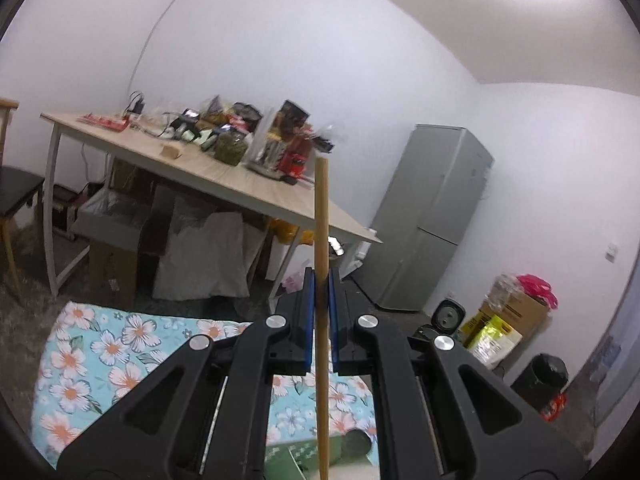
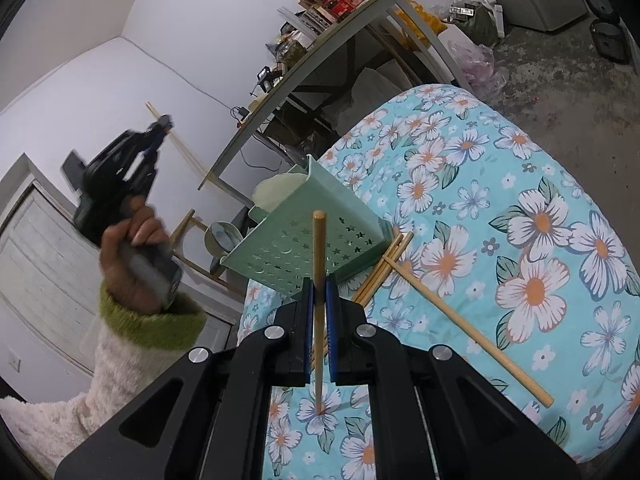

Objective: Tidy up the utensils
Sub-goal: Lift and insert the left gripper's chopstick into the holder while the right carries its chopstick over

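My left gripper (image 1: 321, 280) is shut on a wooden chopstick (image 1: 321, 216) that stands upright, held high above the floral-cloth table (image 1: 100, 352). It also shows in the right wrist view (image 2: 160, 128), raised at the left with the chopstick (image 2: 188, 152) in it. My right gripper (image 2: 319, 284) is shut on another wooden chopstick (image 2: 319, 248), upright, just above the cloth (image 2: 520, 200). A green perforated utensil holder (image 2: 308, 236) lies tipped right ahead of it. Several loose chopsticks (image 2: 460, 316) lie on the cloth to its right.
A wooden table (image 1: 224, 172) loaded with jars and packets stands behind, with boxes and bags beneath. A grey fridge (image 1: 432, 220) stands at the right wall, with boxes and a black bin (image 1: 540, 376) near it. A small metal bowl (image 2: 220, 236) sits left of the holder.
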Available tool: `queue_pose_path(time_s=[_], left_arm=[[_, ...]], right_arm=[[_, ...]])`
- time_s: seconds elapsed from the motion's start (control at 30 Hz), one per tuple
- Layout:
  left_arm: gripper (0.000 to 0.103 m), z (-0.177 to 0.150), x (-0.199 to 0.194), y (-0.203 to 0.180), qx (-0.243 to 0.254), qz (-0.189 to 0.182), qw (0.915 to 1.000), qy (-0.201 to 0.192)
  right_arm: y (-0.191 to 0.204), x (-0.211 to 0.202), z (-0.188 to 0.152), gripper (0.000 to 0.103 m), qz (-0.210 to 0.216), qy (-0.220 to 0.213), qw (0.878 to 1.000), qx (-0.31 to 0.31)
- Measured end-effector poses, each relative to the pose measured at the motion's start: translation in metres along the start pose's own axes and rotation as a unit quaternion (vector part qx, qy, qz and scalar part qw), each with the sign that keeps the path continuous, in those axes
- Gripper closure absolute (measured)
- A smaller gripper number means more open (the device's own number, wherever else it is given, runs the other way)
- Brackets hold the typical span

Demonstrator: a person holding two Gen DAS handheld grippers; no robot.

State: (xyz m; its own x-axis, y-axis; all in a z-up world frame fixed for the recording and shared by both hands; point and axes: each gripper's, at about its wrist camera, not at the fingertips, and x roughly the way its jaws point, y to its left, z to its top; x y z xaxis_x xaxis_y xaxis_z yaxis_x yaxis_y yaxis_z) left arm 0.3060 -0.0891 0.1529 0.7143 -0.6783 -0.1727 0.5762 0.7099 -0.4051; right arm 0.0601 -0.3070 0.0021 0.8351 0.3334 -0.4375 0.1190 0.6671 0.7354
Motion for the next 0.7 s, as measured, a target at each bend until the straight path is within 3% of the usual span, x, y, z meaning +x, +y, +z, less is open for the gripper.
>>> queue_pose_path(time_s=[0.27, 0.7], left_arm=[[0.097, -0.021, 0.034, 0.019, -0.008, 0.045, 0.9985, 0.031], [0.097, 0.01, -0.007, 0.01, 0.022, 0.03, 0.9991, -0.02]], right_arm=[[-0.011, -0.003, 0.004, 0.097, 0.0, -0.002, 1.0, 0.011], [-0.009, 0.002, 0.003, 0.097, 0.006, 0.005, 1.0, 0.01]])
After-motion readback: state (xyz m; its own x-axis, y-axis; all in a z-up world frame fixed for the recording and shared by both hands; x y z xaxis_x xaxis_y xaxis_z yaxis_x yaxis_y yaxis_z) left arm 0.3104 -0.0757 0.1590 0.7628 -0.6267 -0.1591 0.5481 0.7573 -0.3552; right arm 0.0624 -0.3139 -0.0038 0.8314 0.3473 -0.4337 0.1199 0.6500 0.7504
